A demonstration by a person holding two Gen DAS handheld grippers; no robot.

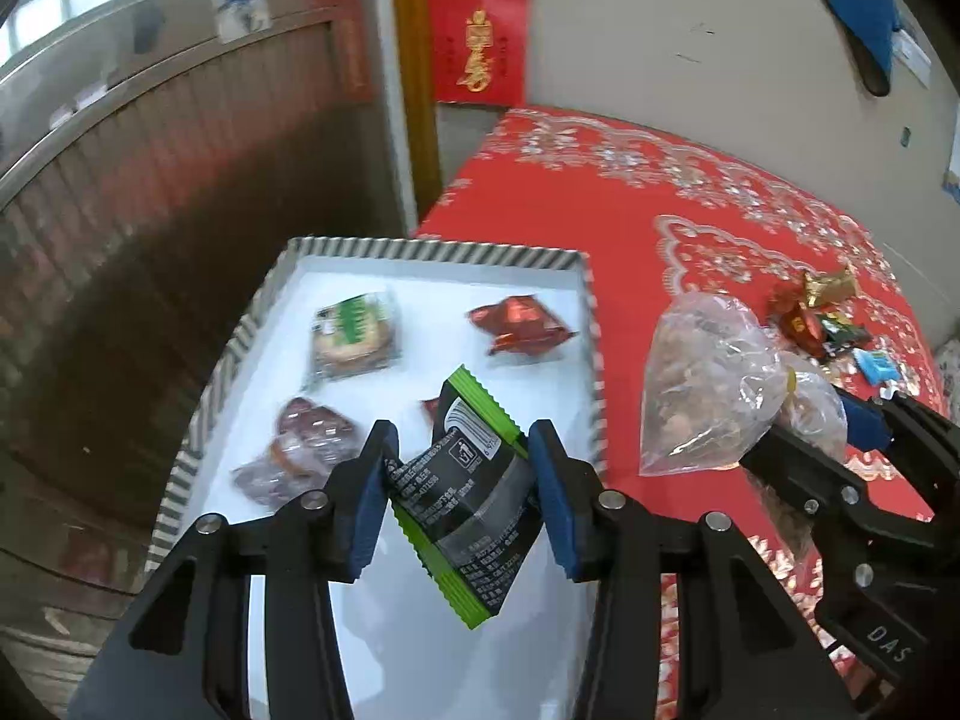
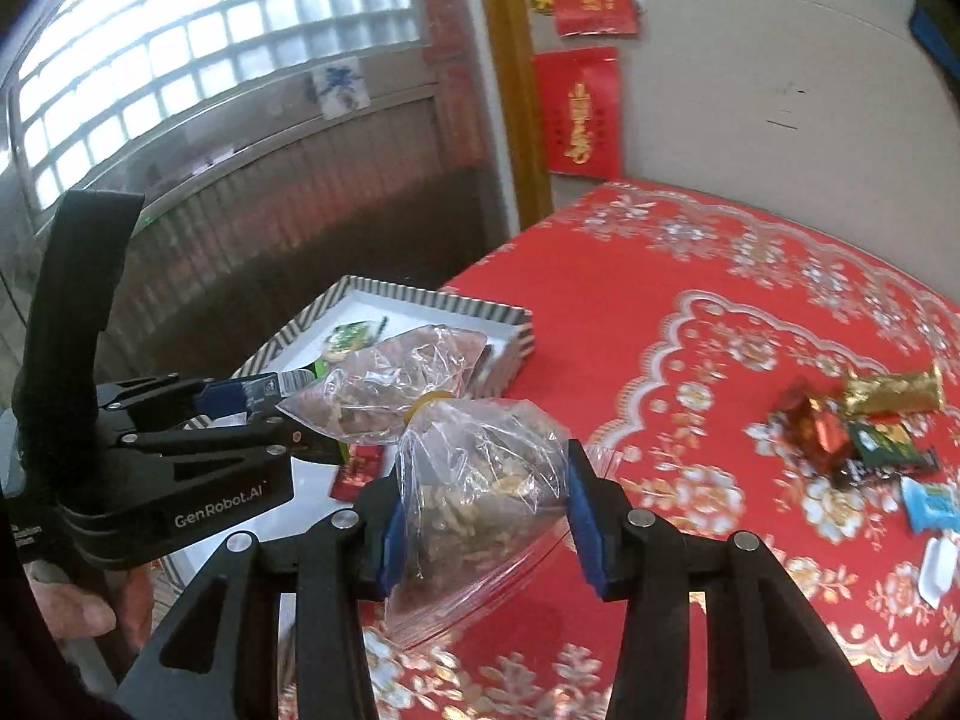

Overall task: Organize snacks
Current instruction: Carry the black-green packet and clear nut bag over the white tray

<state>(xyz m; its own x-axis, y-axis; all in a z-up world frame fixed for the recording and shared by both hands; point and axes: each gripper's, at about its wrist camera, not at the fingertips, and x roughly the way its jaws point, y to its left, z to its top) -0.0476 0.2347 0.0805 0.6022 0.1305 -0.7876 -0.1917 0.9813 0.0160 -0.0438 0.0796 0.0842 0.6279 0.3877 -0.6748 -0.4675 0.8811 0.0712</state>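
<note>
Over the striped tray at the bench edge, the left tool holds a black-and-green snack packet: light, thin, slippery foil, best pinched across its middle. The right tool grips a clear bag of nuts, soft, heavier, shifting; taking it near the knot seems safer.

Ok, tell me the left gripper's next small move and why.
Probably lower and open: the left gripper is shut on the green-edged black packet, hanging tilted over bare white floor of the striped tray, near the snacks already lying inside. The right gripper holds the clear nut bag off to the side.
</note>
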